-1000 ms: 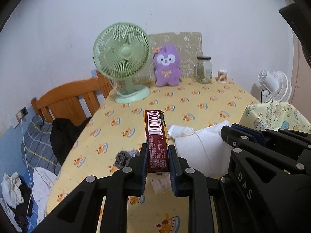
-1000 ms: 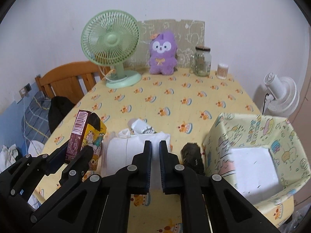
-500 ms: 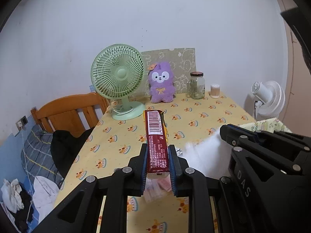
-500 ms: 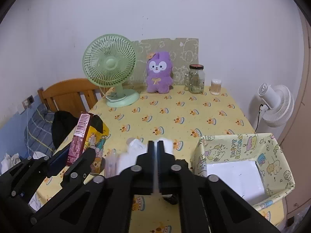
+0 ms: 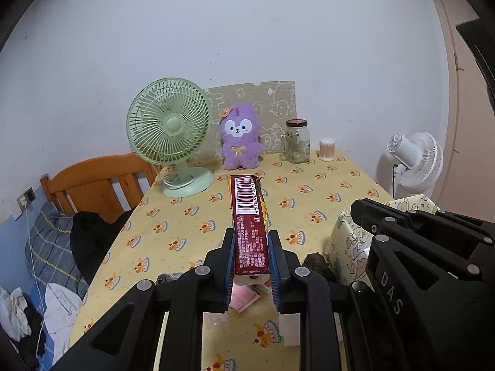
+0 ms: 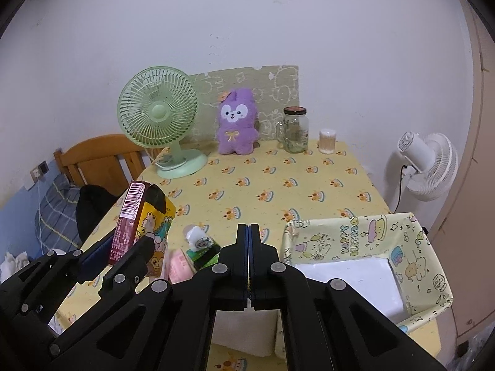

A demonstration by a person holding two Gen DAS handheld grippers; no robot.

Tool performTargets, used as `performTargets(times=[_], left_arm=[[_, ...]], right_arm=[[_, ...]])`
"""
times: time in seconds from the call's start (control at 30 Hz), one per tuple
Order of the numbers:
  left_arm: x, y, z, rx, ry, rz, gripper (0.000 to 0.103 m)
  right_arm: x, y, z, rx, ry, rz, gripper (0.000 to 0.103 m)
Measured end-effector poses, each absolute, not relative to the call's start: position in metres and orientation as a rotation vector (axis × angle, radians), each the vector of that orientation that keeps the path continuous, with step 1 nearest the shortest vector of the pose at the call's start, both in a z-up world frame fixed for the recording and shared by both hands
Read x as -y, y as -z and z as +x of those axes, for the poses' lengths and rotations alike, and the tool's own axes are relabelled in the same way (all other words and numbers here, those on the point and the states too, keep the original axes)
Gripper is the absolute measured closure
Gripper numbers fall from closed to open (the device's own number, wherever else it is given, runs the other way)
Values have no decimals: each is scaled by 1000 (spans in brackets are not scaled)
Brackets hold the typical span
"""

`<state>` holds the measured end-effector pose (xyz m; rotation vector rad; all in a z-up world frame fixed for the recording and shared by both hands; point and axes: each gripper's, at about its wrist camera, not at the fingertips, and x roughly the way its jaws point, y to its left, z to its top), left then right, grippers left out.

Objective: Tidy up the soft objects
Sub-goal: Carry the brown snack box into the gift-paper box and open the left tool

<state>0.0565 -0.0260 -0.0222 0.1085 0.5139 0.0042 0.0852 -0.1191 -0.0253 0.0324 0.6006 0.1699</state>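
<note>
My left gripper is shut on a dark red snack packet with a barcode, held upright above the table's near edge; the packet also shows in the right wrist view. My right gripper has its jaws pressed together on a white cloth that hangs below the fingers, lifted off the table beside the patterned fabric bin. A pink packet, a green-and-white tube and a dark rolled sock lie on the table.
A green desk fan, a purple plush, a glass jar and a cotton-swab tub stand at the table's far side. A wooden chair stands left, a white floor fan right. White cloth lies in the bin.
Both grippers have risen and pulled back from the table. My right gripper has closed on the white cloth and lifted it, uncovering the pink packet and tube.
</note>
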Motion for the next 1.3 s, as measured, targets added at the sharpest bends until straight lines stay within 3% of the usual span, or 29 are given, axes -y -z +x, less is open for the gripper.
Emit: performTargets(times=[1.3], left_arm=[[159, 49, 83, -623, 277, 95, 84]], right_arm=[[254, 49, 91, -662, -3, 78, 100]])
